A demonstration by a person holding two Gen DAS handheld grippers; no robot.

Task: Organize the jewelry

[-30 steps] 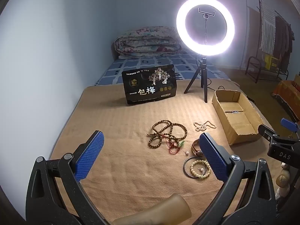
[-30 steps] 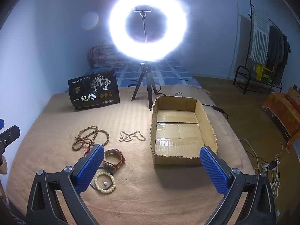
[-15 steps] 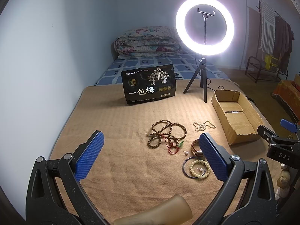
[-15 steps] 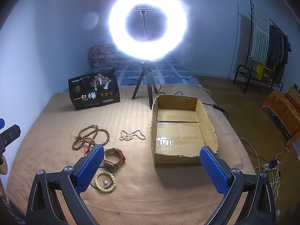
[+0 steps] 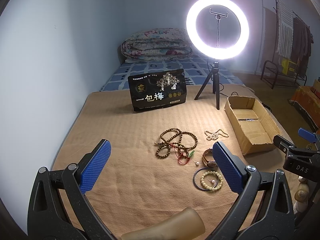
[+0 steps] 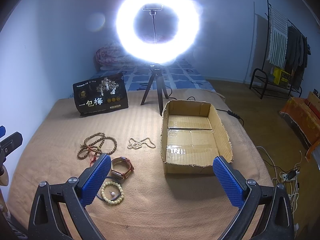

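Both the left gripper (image 5: 160, 168) and right gripper (image 6: 162, 182) gape empty above the tan ribbed blanket (image 6: 140, 210), brown wooden bead necklace (image 5: 176, 143) and open cardboard box (image 6: 195, 138) unobstructed.

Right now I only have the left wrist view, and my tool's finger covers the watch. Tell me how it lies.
Observer: The watch lies on its side, brown strap looped, between the wooden beads and the pale bead bracelet.
Operator: Give me the box floor; the near wall blocks me.
Observer: The cardboard box holds nothing; only taped flaps show.
Operator: Report the right tool.
Observer: The right tool is open, with nothing between its fingers.
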